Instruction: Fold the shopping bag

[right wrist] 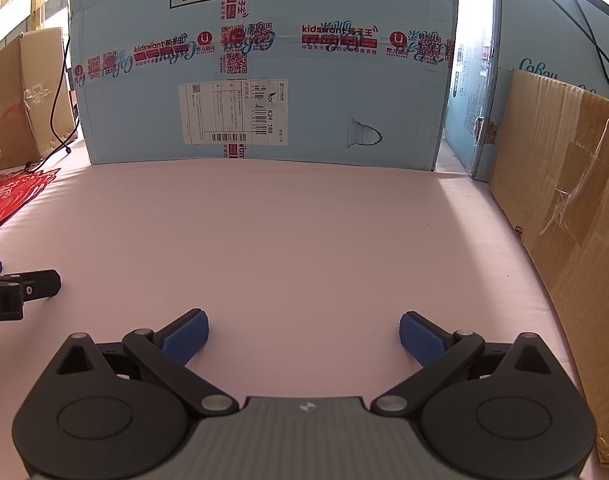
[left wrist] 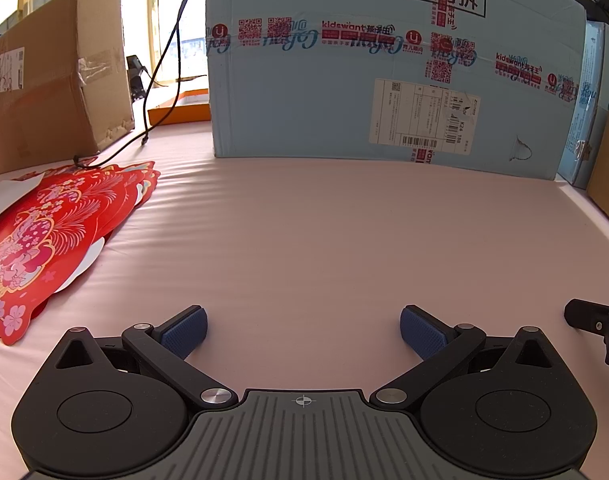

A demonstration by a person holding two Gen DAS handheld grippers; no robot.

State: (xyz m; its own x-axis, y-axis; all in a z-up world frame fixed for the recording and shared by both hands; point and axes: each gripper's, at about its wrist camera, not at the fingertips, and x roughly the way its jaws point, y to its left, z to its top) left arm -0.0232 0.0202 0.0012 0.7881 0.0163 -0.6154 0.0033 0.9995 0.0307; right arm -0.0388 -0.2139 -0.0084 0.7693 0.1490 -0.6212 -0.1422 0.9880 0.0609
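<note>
A stack of flat red shopping bags (left wrist: 52, 236) with pink and gold floral print lies on the pink tabletop at the far left; its far corner shows as red bags (right wrist: 16, 194) in the right wrist view. My left gripper (left wrist: 303, 330) hovers over bare pink surface, open, nothing between its blue pads, the bags off to its left. My right gripper (right wrist: 303, 334) is also open and holds nothing. Part of the right gripper (left wrist: 596, 326) shows at the left view's right edge, and part of the left gripper (right wrist: 16, 290) at the right view's left edge.
A large light-blue carton (left wrist: 384, 60) stands across the back of the pink table (left wrist: 324, 232). Brown cardboard boxes (left wrist: 52, 76) sit at the back left, with a black cable (left wrist: 160, 80) hanging beside them. A brown cardboard panel (right wrist: 564, 220) walls the right side.
</note>
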